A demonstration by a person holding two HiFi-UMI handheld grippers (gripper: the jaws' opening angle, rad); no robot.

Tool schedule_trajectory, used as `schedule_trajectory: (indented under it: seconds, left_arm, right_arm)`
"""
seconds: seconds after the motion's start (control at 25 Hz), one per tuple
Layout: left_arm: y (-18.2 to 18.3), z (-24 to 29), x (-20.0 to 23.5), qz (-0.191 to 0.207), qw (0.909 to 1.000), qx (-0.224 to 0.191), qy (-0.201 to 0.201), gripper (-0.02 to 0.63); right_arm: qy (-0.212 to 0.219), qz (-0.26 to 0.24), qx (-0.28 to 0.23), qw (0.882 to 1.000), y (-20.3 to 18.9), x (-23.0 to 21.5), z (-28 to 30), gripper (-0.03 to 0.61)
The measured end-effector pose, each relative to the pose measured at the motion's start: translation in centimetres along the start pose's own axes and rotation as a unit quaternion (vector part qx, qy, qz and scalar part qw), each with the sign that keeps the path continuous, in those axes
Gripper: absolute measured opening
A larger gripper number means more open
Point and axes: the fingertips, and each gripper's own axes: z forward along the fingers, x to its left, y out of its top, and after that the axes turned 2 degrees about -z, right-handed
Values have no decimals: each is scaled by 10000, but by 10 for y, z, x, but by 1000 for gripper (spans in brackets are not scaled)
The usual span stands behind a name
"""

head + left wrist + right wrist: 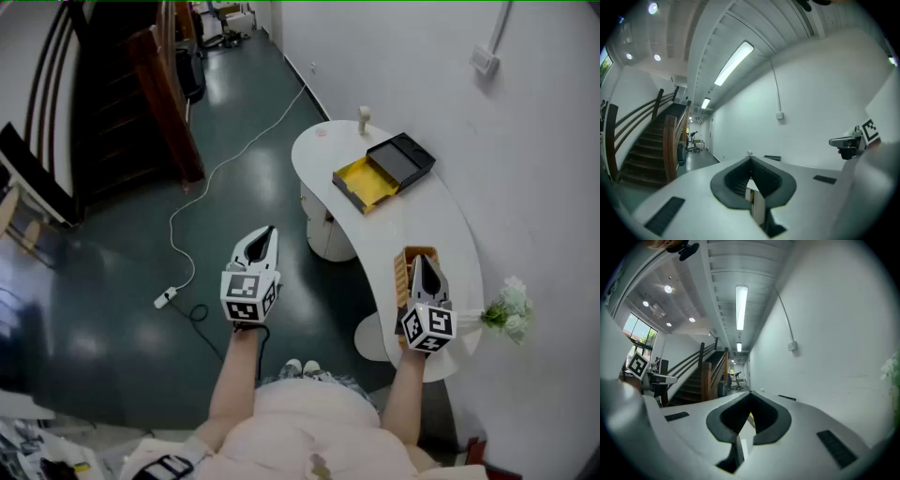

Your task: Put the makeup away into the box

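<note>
1. We see the left tongs (266, 234) pressed together with nothing between them, held over the floor (141, 281) and well apart from the desk (412, 220).
2. The right tongs (420, 261) are also pressed together and empty, above the near end of the desk, over a tan thing (404, 272) that we cannot identify.
3. The box (367, 180) lies open near the far end of the desk, a yellow part and a black part side by side.
4. Just beyond it stands a small pale bottle (364, 119), upright; we take it for the makeup, but it is too small to be sure.
5. We judge it to be light, stiff and smooth, so it may slip or tip over.
6. We would pinch it at the middle of the body, not at the cap, and close gently.
</note>
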Motion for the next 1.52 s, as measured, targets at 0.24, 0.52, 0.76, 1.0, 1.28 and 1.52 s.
schedule_trajectory:
  seconds: [0.24,0.52,0.76,1.0,1.28,1.52]
  left_arm:
    - [-2,0,3,13,10000,11,-3,26]
    - [-3,-2,6,7,10000,34,2,26]
    - [-12,-5,7,-7,9999,138,-14,26]
    - [-17,-6,7,-7,9998,193,-42,26]
    - [-22,-8,10,-18,9996,274,-40,26]
    - [-26,-9,14,-29,9995,320,-80,26]
  right_arm:
    - [51,82,10,10000,-3,7,4,14]
    - [90,86,37,9999,-4,15,6,14]
    - [31,158,192,9997,-16,18,4,15]
    - [179,283,185,9993,-19,24,2,15]
    - [410,266,205,9986,-13,40,6,134]
    - [269,376,-274,9986,2,43,5,352]
